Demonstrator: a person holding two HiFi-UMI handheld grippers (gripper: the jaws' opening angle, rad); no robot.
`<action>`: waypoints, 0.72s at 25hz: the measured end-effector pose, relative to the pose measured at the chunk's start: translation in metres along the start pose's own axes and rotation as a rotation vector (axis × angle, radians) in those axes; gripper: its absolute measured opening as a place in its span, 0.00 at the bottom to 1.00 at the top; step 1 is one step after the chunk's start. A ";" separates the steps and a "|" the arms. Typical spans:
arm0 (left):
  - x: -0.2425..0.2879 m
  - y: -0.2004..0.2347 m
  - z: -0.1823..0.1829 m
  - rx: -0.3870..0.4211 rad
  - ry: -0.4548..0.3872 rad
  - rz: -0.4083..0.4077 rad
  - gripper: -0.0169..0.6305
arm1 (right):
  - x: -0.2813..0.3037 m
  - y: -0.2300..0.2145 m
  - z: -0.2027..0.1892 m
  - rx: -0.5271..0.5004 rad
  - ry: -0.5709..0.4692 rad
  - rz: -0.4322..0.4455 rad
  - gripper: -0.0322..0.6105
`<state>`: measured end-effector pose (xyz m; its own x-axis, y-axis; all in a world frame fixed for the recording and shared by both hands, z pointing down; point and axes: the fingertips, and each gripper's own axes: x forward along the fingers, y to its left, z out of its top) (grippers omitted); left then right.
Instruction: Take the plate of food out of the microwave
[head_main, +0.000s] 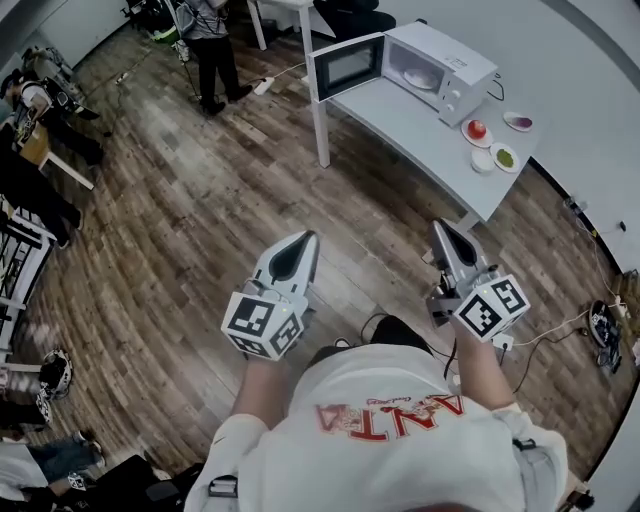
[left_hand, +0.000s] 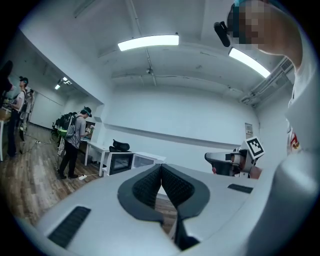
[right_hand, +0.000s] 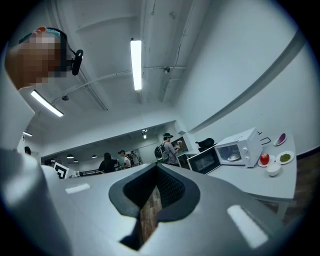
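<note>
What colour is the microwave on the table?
The microwave is white; its open door is dark with a white frame. Clearest in the head view.

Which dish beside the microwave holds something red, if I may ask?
The dish nearest the microwave; the others hold green, purple or white.

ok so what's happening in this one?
A person stands back from the white table with a gripper in each hand. The left gripper and right gripper are both shut and empty, held over the floor. The microwave has its door open, and the plate sits inside, untouched.
</note>
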<state>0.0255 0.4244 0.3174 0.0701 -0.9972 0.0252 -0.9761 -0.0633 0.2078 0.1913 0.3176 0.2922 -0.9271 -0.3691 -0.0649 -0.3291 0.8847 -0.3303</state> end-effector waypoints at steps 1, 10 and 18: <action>-0.001 0.004 0.001 -0.002 -0.004 0.004 0.04 | 0.005 0.001 0.001 -0.002 0.002 0.002 0.05; 0.015 0.041 0.007 -0.011 -0.015 0.048 0.04 | 0.058 -0.006 -0.003 0.001 0.020 0.066 0.05; 0.077 0.061 0.017 0.023 0.000 0.039 0.04 | 0.104 -0.056 0.014 0.016 0.013 0.070 0.05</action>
<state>-0.0323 0.3427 0.3151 0.0319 -0.9990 0.0324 -0.9825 -0.0254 0.1844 0.1157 0.2257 0.2912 -0.9500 -0.3030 -0.0761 -0.2609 0.9034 -0.3403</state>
